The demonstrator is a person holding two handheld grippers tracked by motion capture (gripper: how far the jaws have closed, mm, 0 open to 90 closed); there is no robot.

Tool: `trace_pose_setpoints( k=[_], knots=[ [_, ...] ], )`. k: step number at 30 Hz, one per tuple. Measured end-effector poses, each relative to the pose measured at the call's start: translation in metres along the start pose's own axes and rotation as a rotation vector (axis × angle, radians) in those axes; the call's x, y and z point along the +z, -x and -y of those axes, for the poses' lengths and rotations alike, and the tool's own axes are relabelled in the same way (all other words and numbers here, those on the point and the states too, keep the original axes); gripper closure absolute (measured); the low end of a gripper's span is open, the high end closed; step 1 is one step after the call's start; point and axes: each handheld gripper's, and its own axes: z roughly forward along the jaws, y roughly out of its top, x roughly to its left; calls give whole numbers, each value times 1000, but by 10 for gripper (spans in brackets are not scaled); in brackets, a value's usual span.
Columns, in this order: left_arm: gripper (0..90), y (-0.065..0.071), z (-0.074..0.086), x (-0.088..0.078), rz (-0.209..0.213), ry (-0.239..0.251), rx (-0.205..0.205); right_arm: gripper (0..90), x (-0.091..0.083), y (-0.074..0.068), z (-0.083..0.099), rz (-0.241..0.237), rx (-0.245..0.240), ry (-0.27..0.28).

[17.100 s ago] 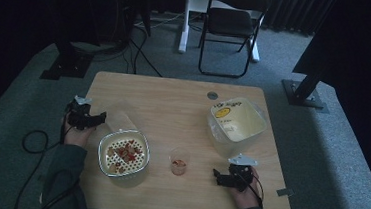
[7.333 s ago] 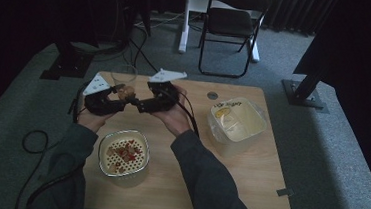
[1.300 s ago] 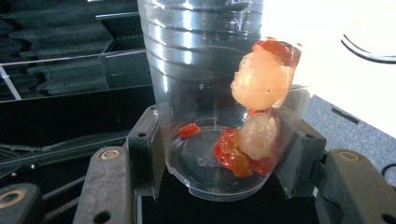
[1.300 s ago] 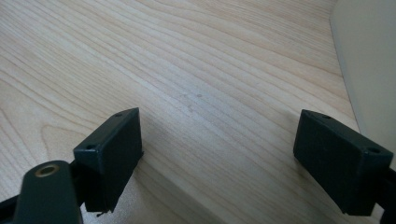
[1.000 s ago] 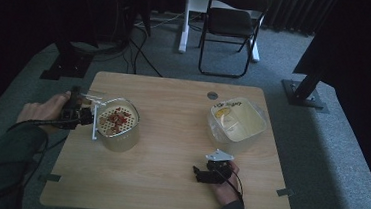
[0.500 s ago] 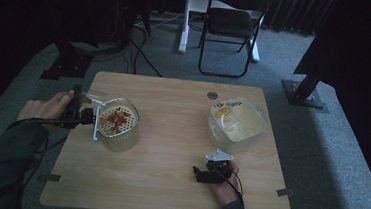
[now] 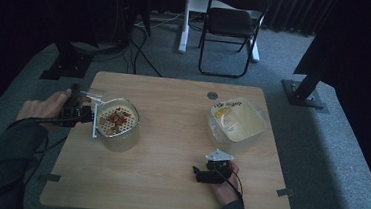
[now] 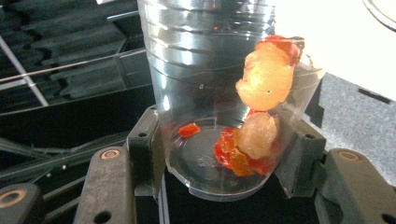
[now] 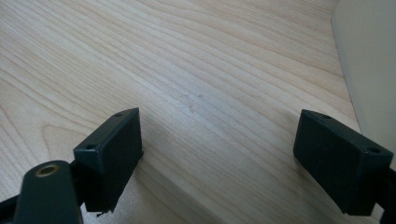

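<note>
My left gripper (image 7: 83,113) is shut on a clear plastic cup (image 8: 205,88) at the table's left edge, beside a strainer bowl (image 7: 120,140). The cup lies tilted along the jaws. Pale and red food pieces (image 8: 263,80) cling to its wall and bottom. The bowl's perforated insert holds more red and pale pieces (image 7: 116,118). Near the front edge, my right gripper (image 7: 199,174) rests low over the wood. Its jaws (image 9: 233,154) stand wide open with nothing but bare table between them.
A clear plastic tub (image 7: 259,135) with a yellowish lining and a label stands at the back right of the table (image 7: 171,133). A folding chair (image 7: 230,25) and stand bases sit on the grey floor beyond. Bare wood lies between bowl and tub.
Since the oldest frames the cup has left the table's middle for my left gripper, and the strainer bowl stands farther back and left. Over the last second nothing has moved.
</note>
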Motion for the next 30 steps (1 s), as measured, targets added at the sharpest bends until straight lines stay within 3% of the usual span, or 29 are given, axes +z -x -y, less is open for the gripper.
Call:
trace_pose_setpoints(
  k=[1,3,4,5,6,7,9,10,14,16,17,19,21,25,26,30],
  knots=[
    [437,0,0,0,5,-6,-26,151,0,0,0,0,0,0],
    [439,7,-2,-2,25,18,41,151,0,0,0,0,-1,0],
    [440,8,-2,-2,19,26,42,151,0,0,0,0,-1,-1],
    [440,4,-2,-1,25,11,-23,151,0,0,0,0,-1,-1],
    [441,2,-1,0,29,5,-30,152,0,0,0,0,-2,0],
    [441,4,-3,0,28,4,2,152,0,0,0,1,-1,0],
    [440,6,-4,0,38,12,18,152,0,0,0,0,0,-1],
    [441,6,-4,1,23,10,15,152,0,0,0,0,0,-1],
    [442,5,-6,1,31,16,16,152,0,0,0,0,0,-1],
    [444,1,-6,1,37,11,-13,152,0,0,0,0,-1,0],
    [444,2,-7,1,35,16,3,152,0,0,0,0,-1,-1],
    [446,1,-7,2,38,5,-14,152,0,0,0,0,0,-1],
    [446,-1,-6,1,38,6,-45,152,0,0,0,0,0,-1],
    [446,1,-6,1,33,2,-25,152,0,0,0,0,-1,-1],
    [446,-1,-3,1,34,2,-61,152,0,0,0,0,-1,-1],
    [444,0,-2,1,30,3,-54,152,0,0,0,0,-1,0]
  ],
)
